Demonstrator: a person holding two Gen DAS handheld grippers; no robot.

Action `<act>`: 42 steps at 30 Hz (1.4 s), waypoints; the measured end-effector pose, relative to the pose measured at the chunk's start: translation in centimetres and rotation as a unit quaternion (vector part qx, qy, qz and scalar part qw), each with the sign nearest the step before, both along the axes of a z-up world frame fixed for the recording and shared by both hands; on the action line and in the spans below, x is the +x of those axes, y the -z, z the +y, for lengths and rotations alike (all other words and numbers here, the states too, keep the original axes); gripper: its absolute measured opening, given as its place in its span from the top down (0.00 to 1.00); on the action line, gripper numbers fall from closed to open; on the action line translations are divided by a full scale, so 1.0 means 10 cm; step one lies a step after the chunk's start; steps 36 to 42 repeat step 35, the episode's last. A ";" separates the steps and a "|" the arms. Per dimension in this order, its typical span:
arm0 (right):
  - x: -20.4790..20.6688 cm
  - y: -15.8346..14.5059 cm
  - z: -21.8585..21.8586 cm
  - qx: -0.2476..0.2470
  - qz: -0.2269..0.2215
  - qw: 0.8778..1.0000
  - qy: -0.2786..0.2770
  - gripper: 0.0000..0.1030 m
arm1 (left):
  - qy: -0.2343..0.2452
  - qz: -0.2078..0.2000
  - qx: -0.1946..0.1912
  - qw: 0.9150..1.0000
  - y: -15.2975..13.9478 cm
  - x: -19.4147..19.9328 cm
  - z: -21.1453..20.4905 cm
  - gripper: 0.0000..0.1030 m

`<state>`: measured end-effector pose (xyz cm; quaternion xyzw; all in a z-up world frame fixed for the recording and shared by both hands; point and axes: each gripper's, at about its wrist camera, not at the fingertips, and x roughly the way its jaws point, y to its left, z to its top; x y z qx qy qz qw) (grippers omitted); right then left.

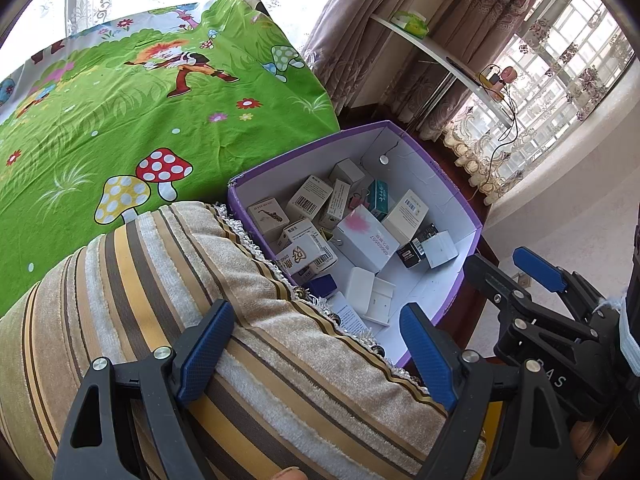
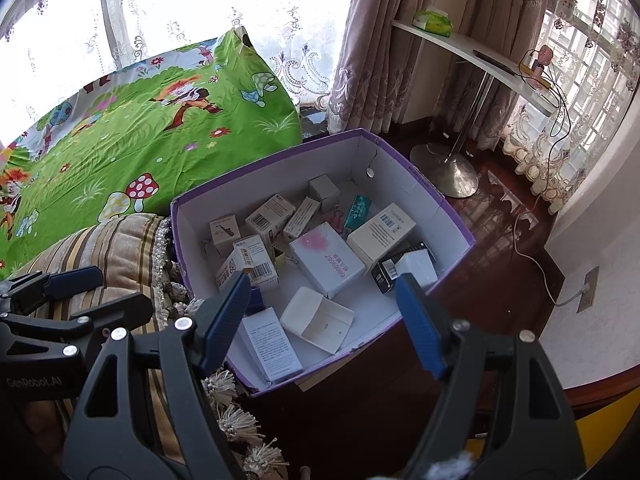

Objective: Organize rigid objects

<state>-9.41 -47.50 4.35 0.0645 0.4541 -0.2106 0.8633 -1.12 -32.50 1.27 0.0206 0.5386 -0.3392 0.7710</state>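
Nearest the left wrist camera, the left hand-held gripper (image 1: 320,352) stands wide apart with nothing between its blue pads, poised over a striped cushion (image 1: 192,320) with a tasselled edge. In the right wrist view, the right hand-held gripper (image 2: 324,316) is likewise spread wide and holds nothing, hovering above the near end of a purple cardboard box (image 2: 400,320).

The purple box sits just beside the cushion, its near corner touching the fringe. Inside, many small cartons lie jumbled on the white floor of the box. At the near end lies a flat white carton with printed text (image 2: 272,344), and beside it an open white tray-like package (image 2: 320,320). In the middle rests a white carton with a pink flower print (image 2: 324,260), tilted. To its right lie a larger barcode carton (image 2: 382,236) and a black box (image 2: 386,272) with a small white cube (image 2: 416,266) touching it. Farther back are a teal carton (image 2: 357,210) and several barcode cartons leaning on one another.

Beyond the box lies a bed with a green cartoon sheet (image 2: 132,152) bearing mushrooms. Farthest off, curtains (image 2: 372,48) hang by a white shelf (image 2: 472,52).
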 end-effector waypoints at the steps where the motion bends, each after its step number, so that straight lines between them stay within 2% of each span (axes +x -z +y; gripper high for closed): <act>1: 0.00 0.00 0.00 0.000 0.000 1.000 0.000 0.25 | 0.000 0.000 0.000 1.000 0.00 0.00 0.00 0.17; 27: 0.01 0.03 0.01 0.002 0.002 1.000 0.000 0.24 | 0.000 0.000 0.000 1.000 0.00 0.01 -0.01 0.16; 35: 0.00 0.05 0.01 0.003 0.003 1.000 0.000 0.24 | 0.013 -0.010 -0.003 1.000 0.03 0.00 -0.02 0.11; 42: 0.00 0.05 0.01 0.003 0.003 1.000 0.000 0.24 | 0.013 -0.010 -0.003 1.000 0.03 0.00 -0.02 0.11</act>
